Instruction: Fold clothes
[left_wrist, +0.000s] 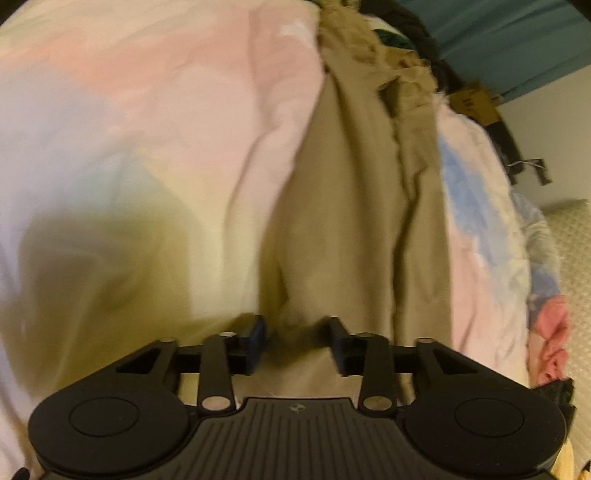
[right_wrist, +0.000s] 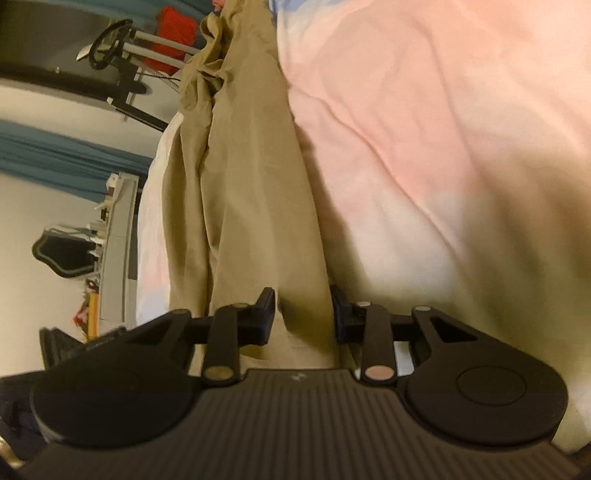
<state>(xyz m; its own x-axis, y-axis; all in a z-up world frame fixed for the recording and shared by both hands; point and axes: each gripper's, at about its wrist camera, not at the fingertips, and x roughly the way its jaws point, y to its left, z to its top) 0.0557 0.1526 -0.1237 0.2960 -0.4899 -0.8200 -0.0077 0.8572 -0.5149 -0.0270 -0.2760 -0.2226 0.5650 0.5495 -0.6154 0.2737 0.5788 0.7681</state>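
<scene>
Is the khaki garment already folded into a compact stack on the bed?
No, the khaki trousers lie stretched out lengthwise across the pastel bedspread, reaching away from the left gripper in the left wrist view.

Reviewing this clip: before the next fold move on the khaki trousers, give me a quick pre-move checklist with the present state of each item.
1. Left gripper has khaki trousers between its fingers: ok; clamp cannot tell.
2. Right gripper straddles the trousers' edge: ok; clamp cannot tell.
3. Trousers lie lengthwise on the pastel bedding: ok.
4. Far end lies flat: not ok, bunched.
5. Legs aligned: cannot tell.
</scene>
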